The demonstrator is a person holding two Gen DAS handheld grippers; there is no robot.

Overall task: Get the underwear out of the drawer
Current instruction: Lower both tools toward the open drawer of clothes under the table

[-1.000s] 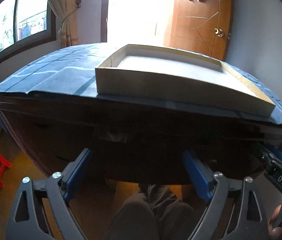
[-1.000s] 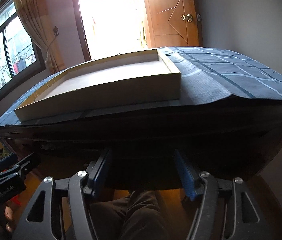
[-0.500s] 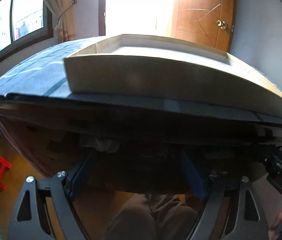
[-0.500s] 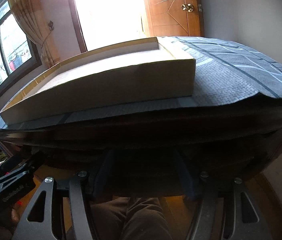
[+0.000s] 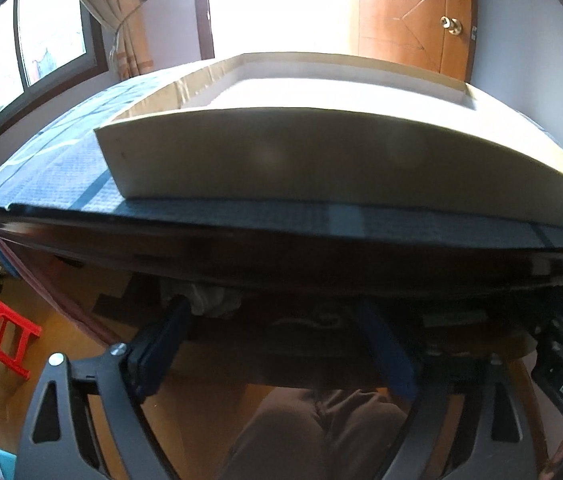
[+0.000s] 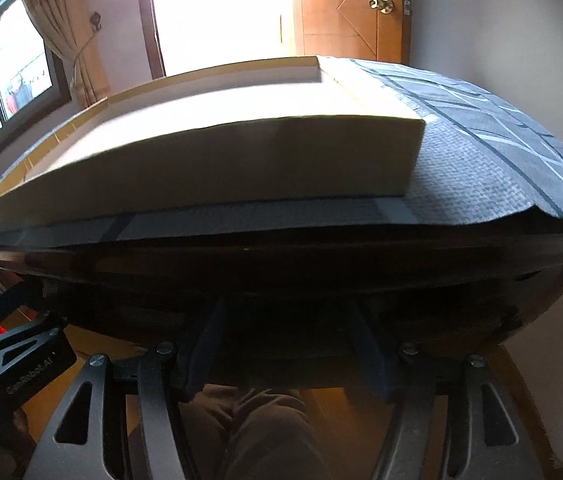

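Both tongs point in under the tabletop (image 5: 241, 220), below the tray (image 5: 321, 168). Left tongs (image 5: 281, 320) gape wide and empty; pale cloth (image 5: 213, 300), likely underwear, lies in the dim recess just beyond their left finger. Right tongs (image 6: 289, 320) stand part-open, empty, farther off.

We hold our left gripper (image 5: 277, 320) tilted downward with its blue-padded fingers (image 5: 163, 340) spread wide and nothing between them, the jaws having just been opening, their tips reaching under the front edge of the table (image 5: 321, 248). Our right gripper (image 6: 287, 336) points down at a similar slant beneath that same edge, its jaws parted less widely and likewise empty. Below the table edge, between each pair of fingers, our trousered leg (image 5: 321, 432) shows.
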